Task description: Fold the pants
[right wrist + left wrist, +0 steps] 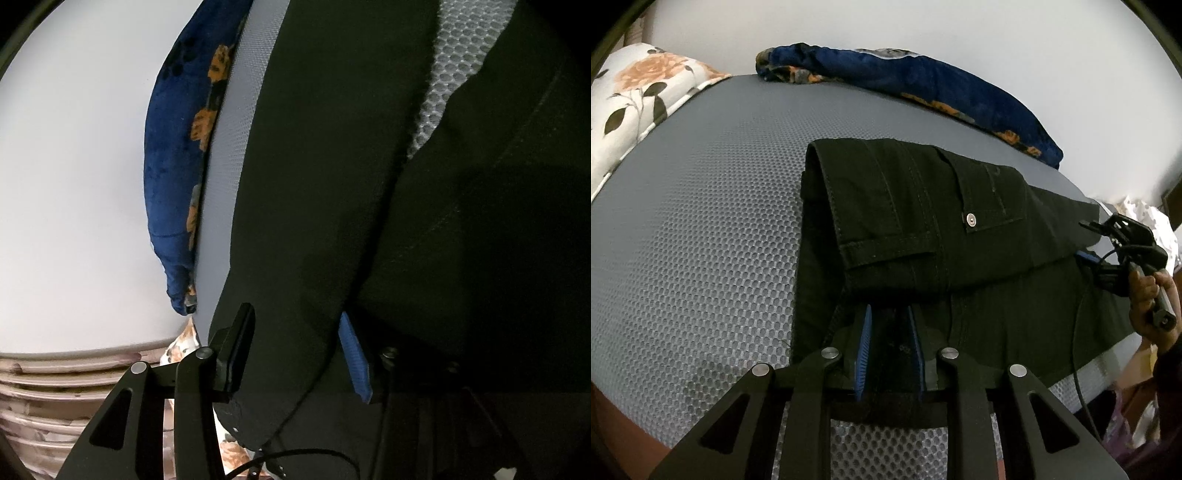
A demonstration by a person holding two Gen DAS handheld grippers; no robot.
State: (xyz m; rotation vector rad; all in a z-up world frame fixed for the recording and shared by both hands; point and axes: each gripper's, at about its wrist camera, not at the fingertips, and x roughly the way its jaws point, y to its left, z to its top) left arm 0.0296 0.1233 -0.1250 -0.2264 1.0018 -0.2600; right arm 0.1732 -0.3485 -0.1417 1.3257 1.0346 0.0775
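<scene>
The black pants (923, 221) lie on the grey mesh mattress (701, 240), the waistband part with its back pocket and rivet already doubled over onto the legs, so I judge the fold is partly made and another one is due. My left gripper (890, 350) sits at the near edge of the pants, and dark cloth fills the narrow gap between its blue pads (864, 347), so I read it as clamped on the pants. My right gripper (295, 350) is at the far end, with one finger over the cloth and the blue-padded one under it; a fold of fabric passes between them, but I cannot tell whether they pinch it or merely straddle it. The risk I see is that if the right side has no true hold, lifting both ends would drag only my left corner and skew the stack, sliding the doubled waistband off its layer. Pinching a single layer on the left instead of all of them would let the lower leg sag and the fold open. The cloth is heavy and the mesh looks grippy, so a dragged edge may bunch. Further out lie a blue floral blanket (923, 85) along the wall and a flowered pillow (639, 96); there are no containers in either view.
</scene>
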